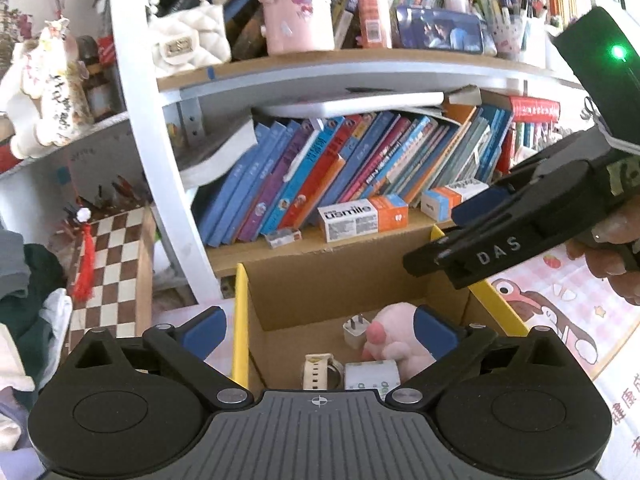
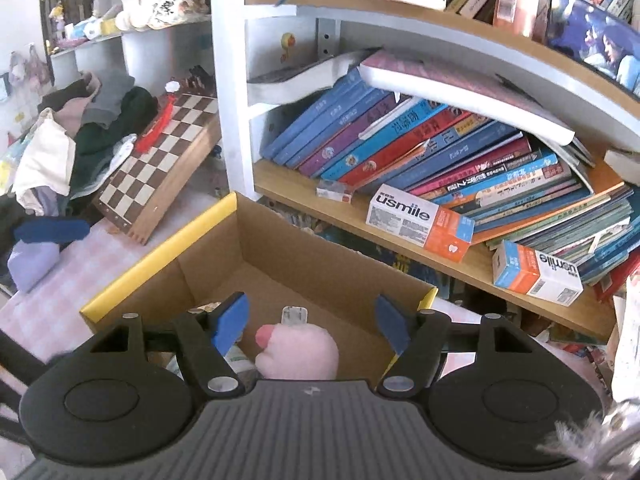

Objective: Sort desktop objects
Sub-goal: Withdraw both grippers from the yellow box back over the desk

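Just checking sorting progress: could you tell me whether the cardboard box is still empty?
No, the cardboard box already holds a pink plush toy, a white charger plug and a cream watch strap.

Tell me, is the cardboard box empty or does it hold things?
Not empty. The cardboard box holds a pink plush toy, a white charger plug and a watch strap.
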Action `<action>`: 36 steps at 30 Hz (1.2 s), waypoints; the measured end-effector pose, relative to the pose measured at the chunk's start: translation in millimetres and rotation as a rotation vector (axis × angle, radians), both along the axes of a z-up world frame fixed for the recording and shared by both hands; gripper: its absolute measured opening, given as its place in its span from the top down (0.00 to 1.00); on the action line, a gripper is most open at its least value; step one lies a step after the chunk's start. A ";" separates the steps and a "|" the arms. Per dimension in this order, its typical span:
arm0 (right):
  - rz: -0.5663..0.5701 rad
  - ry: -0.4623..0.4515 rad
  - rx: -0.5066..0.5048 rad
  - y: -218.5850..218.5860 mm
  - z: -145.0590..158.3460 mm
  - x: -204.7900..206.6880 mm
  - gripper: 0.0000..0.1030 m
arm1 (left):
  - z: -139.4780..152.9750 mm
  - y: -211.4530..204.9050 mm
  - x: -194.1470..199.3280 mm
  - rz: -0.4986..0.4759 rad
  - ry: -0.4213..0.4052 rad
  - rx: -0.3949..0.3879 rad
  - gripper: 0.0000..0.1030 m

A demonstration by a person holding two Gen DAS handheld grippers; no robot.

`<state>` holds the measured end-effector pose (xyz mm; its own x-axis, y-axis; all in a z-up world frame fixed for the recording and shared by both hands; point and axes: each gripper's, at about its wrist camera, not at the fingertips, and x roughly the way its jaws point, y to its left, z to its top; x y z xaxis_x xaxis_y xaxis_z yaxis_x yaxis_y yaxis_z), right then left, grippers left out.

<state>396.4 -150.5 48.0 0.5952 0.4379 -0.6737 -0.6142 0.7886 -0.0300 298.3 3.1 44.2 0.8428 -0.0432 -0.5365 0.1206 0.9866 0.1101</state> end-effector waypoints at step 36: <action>-0.264 -0.066 0.016 -46.9 -9.5 -171.2 0.15 | 3.5 64.9 -134.6 0.113 0.009 -0.040 0.01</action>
<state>225.2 -197.4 38.5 0.7325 0.2722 -0.6240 -0.3846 0.9218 -0.0494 163.8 68.0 47.7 0.8388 0.0302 -0.5436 0.0091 0.9976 0.0693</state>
